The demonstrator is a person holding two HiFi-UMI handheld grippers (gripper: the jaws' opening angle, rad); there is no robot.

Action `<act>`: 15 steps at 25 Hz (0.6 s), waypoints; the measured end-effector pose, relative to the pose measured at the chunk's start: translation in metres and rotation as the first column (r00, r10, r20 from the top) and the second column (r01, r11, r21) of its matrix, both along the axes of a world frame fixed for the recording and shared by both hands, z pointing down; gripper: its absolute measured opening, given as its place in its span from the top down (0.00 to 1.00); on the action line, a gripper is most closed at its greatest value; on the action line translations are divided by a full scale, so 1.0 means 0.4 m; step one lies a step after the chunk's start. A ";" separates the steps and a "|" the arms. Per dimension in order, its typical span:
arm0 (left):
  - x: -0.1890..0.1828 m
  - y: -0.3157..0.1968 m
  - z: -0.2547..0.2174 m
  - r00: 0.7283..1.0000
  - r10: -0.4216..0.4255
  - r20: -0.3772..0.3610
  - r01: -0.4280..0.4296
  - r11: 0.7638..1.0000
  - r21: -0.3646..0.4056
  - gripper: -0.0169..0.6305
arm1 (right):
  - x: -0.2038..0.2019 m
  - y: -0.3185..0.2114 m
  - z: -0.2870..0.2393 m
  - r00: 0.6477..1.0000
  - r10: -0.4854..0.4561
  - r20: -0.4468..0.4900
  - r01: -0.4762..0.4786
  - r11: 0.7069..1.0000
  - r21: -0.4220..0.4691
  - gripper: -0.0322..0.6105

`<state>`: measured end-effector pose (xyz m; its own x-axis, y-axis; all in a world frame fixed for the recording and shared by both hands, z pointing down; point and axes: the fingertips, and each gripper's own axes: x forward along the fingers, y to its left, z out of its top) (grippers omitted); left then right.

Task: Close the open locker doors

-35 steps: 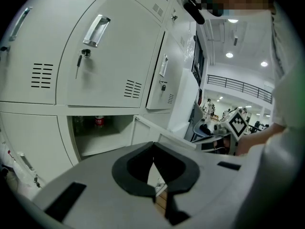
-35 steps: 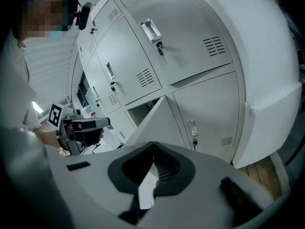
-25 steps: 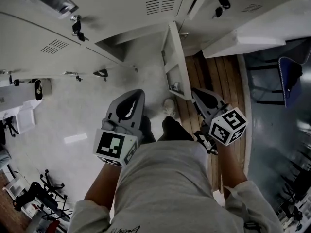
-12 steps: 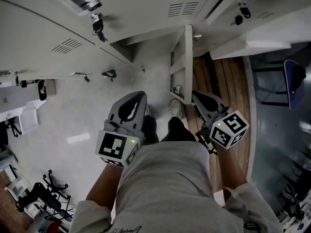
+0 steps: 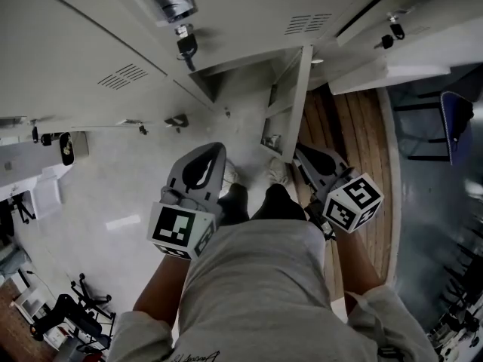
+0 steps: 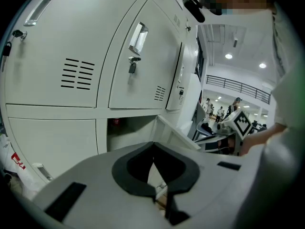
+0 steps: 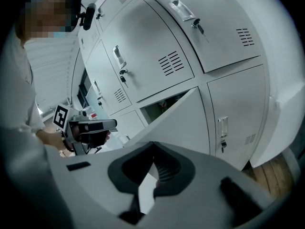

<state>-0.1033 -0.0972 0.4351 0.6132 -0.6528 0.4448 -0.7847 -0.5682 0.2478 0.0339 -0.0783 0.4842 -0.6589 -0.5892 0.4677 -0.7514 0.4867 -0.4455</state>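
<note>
Two tongs, left tongs (image 5: 205,151) and right tongs (image 5: 305,151); one open locker door (image 5: 291,104); two shoes (image 5: 276,172); one blue chair (image 5: 453,123).

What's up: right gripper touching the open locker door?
Cannot tell. Head view: right gripper overlaps edge of open locker door; no view shows contact or gap.

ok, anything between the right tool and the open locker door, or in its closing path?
Nothing visible. The right tool faces the open locker door with only air between. The floor it would sweep over looks bare; the person's shoes sit near its free edge, seemingly outside the swing.
</note>
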 end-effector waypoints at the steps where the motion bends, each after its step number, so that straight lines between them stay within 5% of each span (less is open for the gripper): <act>1: -0.008 -0.004 -0.001 1.000 0.005 -0.001 -0.005 1.000 0.003 0.95 | -0.008 -0.002 0.000 1.000 0.004 -0.003 -0.004 1.000 0.002 0.91; 15: -0.131 -0.035 -0.003 0.999 0.038 -0.014 -0.038 0.999 0.018 0.95 | -0.122 -0.038 -0.005 0.999 0.046 -0.024 -0.045 0.999 0.022 0.91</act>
<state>-0.1557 -0.1111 0.4337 0.6438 -0.6367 0.4244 -0.7590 -0.6018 0.2486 -0.0148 -0.0935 0.4823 -0.6195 -0.6287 0.4701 -0.7837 0.4610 -0.4162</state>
